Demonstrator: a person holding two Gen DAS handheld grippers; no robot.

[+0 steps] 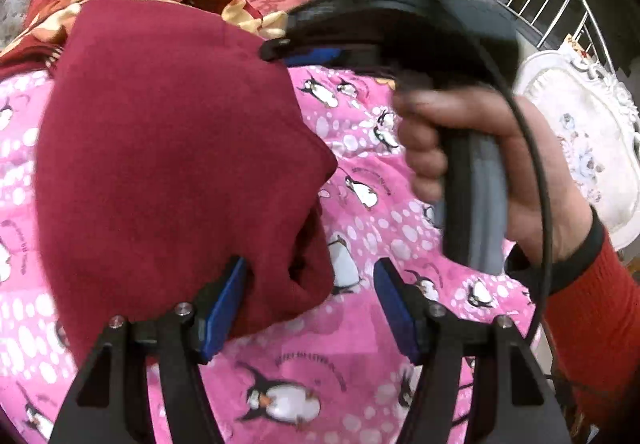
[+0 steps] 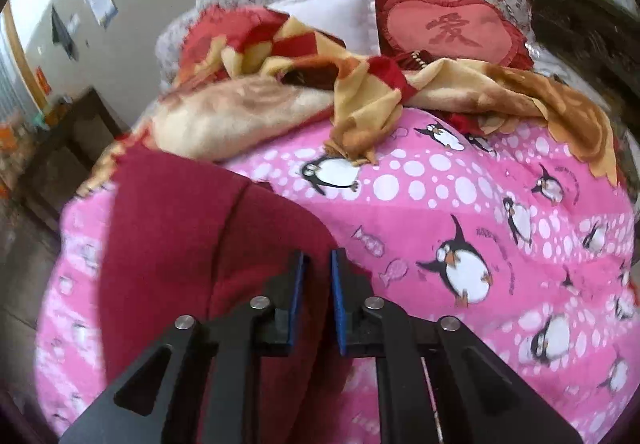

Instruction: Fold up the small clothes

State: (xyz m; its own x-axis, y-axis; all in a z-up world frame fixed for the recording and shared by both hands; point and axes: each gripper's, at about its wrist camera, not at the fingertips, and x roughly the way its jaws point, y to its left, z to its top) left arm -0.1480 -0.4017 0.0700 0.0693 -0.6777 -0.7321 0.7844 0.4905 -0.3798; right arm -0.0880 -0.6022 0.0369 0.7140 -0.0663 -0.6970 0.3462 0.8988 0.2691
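Over the pink penguin quilt [image 2: 420, 195] my left gripper [image 1: 310, 300] stood spread beside the maroon garment [image 1: 168, 147]; my right gripper [image 2: 319, 300] pinched its edge.

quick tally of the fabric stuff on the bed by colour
dark red garment: 1
pink penguin quilt: 1
red and yellow checked blanket: 1
red heart cushion: 1
white pillow: 1
total: 5

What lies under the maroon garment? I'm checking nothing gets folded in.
Around the maroon garment only the pink penguin quilt shows; whatever is directly beneath is covered.
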